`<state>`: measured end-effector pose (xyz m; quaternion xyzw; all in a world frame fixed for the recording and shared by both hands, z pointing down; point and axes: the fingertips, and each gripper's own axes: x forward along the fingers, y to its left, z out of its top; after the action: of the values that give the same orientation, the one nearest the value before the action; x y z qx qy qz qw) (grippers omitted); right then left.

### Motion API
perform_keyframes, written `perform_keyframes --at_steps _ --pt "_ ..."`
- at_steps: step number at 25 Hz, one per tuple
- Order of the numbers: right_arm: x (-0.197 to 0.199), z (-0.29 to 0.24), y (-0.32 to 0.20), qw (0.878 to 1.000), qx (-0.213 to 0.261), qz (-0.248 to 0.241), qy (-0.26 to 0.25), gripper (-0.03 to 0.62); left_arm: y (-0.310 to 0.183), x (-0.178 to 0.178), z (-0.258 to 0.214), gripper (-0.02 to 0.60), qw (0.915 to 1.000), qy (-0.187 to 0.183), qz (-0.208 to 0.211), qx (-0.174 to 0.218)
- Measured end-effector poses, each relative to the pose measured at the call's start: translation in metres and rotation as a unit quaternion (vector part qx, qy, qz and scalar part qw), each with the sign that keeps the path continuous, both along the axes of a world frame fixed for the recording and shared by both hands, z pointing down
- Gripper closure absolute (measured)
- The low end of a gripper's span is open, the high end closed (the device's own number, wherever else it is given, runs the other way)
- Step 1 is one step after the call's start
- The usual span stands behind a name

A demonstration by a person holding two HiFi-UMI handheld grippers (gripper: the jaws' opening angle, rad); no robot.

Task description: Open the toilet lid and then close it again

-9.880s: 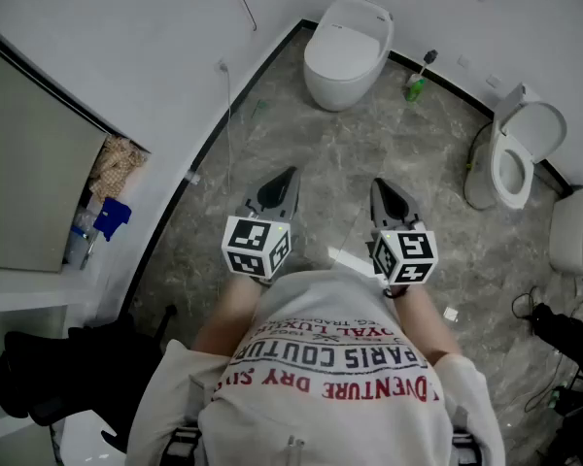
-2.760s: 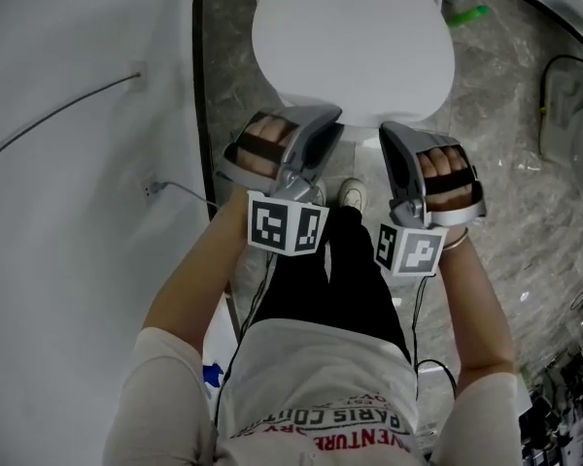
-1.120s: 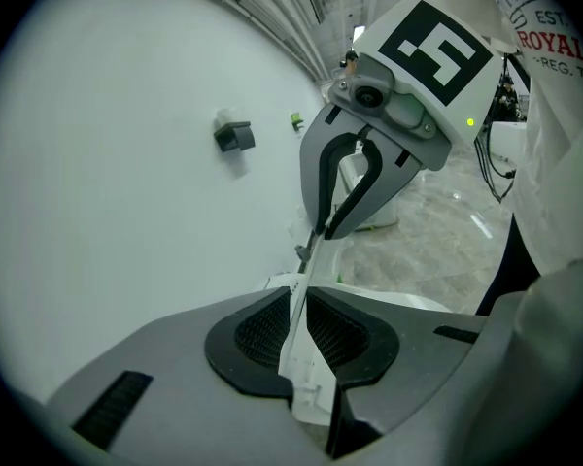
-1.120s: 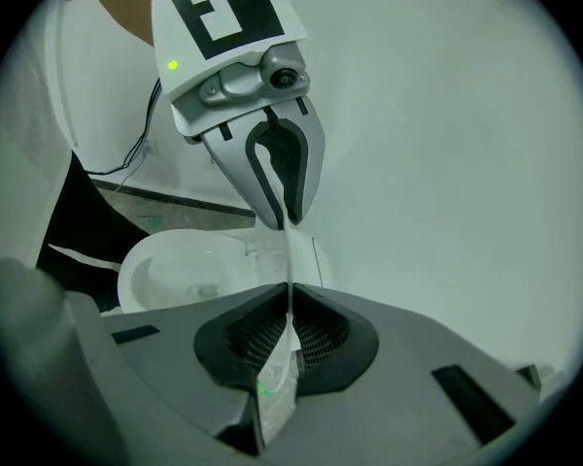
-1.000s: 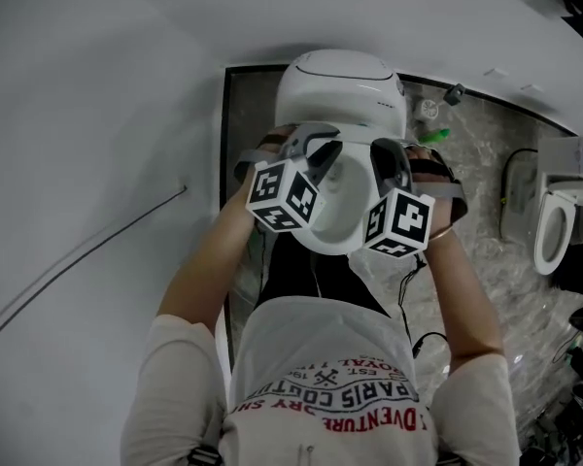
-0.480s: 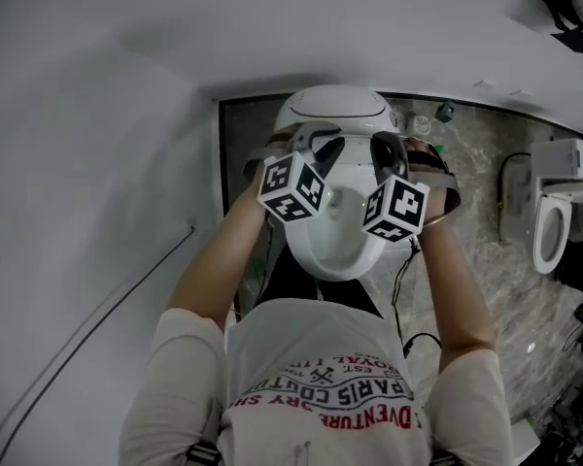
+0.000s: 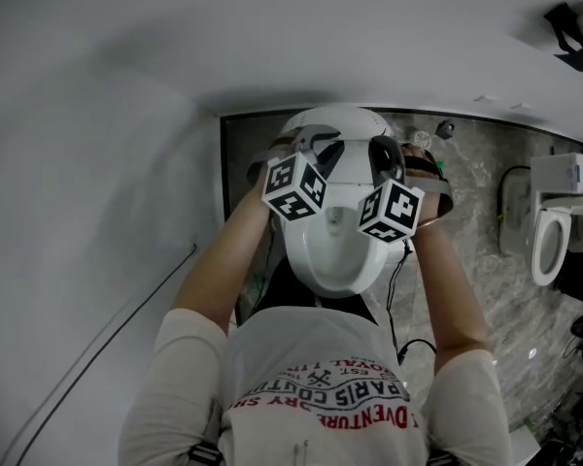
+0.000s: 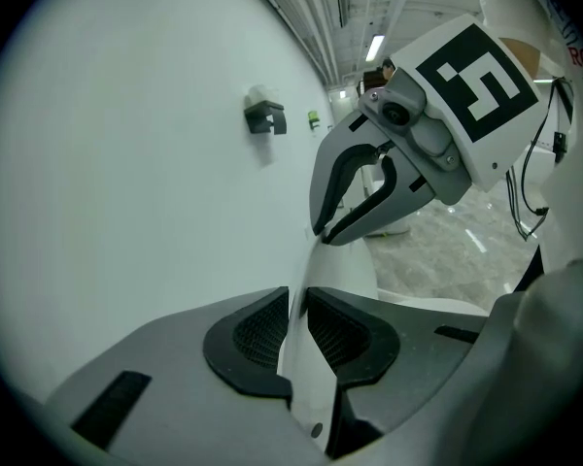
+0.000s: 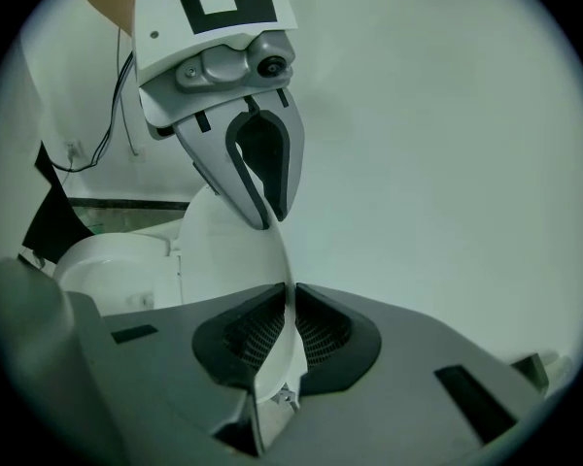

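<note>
Left gripper (image 8: 297,311) and right gripper (image 9: 293,309) are both clenched on the toilet lid (image 7: 335,246), one on each side edge. I've got it tipped up over the toilet bowl (image 9: 107,260). It's slick plastic in a shallow pinch. One uneven twist and it slips free and slams down.

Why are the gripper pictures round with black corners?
Left gripper view: the wide lens makes a round picture with black corners, and the ceiling lights shine bright. Right gripper view: same round edge. Head view: dim and grey, but the toilet lid looks sharp.
</note>
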<state>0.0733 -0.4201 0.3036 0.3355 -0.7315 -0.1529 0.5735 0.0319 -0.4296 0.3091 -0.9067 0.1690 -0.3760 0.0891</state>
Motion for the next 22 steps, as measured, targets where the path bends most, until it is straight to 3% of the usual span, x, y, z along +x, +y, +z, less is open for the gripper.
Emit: perform_keyframes --at_steps 8,13,15,18,20,22 --pt "0.002 0.003 -0.022 0.999 0.032 0.019 -0.011 0.566 -0.022 0.001 0.005 0.509 0.9999 0.002 -0.012 -0.007" --pt "0.004 -0.002 -0.017 0.998 0.041 0.031 -0.041 0.565 -0.018 0.0 -0.006 0.509 0.9994 0.009 -0.028 0.018" --pt "0.005 -0.011 -0.01 0.996 0.052 0.036 -0.065 0.565 -0.01 -0.006 -0.019 0.509 0.9979 0.035 -0.049 0.025" --pt "0.006 -0.055 0.002 0.983 0.13 0.044 -0.119 0.563 -0.002 -0.018 -0.05 0.511 0.9885 0.105 -0.106 0.026" --pt "0.007 -0.087 0.015 0.972 0.174 0.052 -0.152 0.565 0.003 -0.027 -0.081 0.511 0.9744 0.17 -0.146 0.022" --pt "0.008 -0.109 0.031 0.963 0.186 0.065 -0.183 0.565 0.013 -0.035 -0.113 0.512 0.9549 0.237 -0.178 0.021"
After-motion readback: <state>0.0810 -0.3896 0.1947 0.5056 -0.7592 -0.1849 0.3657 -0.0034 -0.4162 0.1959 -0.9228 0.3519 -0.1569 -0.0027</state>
